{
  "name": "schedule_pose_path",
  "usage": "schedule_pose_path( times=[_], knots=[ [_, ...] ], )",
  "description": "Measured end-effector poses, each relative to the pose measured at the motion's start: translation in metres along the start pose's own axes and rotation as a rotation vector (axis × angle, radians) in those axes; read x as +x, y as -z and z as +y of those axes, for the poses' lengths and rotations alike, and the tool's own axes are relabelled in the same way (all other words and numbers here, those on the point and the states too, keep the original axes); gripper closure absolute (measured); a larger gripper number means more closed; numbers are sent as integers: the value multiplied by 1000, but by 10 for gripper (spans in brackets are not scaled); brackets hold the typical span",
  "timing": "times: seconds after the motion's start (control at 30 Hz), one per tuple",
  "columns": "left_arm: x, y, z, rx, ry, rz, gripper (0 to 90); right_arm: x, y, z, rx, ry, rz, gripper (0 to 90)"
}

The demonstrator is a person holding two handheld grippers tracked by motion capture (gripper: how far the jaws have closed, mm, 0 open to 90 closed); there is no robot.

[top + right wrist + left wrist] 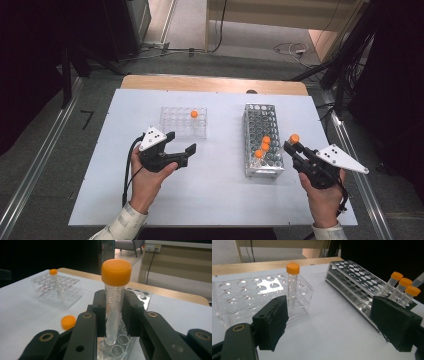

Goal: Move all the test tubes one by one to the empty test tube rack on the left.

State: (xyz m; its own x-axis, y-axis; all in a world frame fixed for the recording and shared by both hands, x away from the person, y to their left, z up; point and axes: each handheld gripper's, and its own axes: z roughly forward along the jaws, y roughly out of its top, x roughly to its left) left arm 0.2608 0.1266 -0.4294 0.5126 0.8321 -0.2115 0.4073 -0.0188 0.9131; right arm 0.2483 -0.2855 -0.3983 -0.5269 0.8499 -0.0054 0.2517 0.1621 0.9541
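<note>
table (210, 200) – white, bare front | metal rack (262, 145) – 3 capped tubes left | clear rack (182, 122) – 1 tube in | L gripper (177, 145) – jaws apart, idle | R gripper (115, 312) – clamped on tube (113, 312), lifted clear above metal rack | step: transfer; next: carry to clear rack, align w/ free hole, lower upright.
</note>
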Motion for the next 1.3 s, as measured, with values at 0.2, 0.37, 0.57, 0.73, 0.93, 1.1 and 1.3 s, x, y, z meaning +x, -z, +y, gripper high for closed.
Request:
schedule_pose_path(
  times=[0.2, 0.37, 0.57, 0.73, 0.93, 1.1, 1.3],
  knots=[
    [-1, 2, 0, -1, -6, -4, 156, 13, 8, -10, 40, 4, 60, 719],
    [-2, 2, -2, 7, -13, -2, 157, 25, 11, -16, 58, 16, 107, 719],
    [-4, 2, -2, 7, -17, -7, 157, 55, 4, -20, 81, 51, 194, 719],
    [-6, 2, -3, 8, -23, -16, 157, 73, -16, -21, 109, 81, 237, 719],
    [-8, 2, -3, 9, -28, -29, 157, 86, -39, -22, 126, 98, 265, 719],
    [-12, 1, -4, 7, -40, -43, 158, 100, -64, -25, 151, 120, 283, 719],
    [-20, -1, -5, 14, -58, -71, 164, 111, -80, -26, 159, 117, 298, 719]
  ],
)
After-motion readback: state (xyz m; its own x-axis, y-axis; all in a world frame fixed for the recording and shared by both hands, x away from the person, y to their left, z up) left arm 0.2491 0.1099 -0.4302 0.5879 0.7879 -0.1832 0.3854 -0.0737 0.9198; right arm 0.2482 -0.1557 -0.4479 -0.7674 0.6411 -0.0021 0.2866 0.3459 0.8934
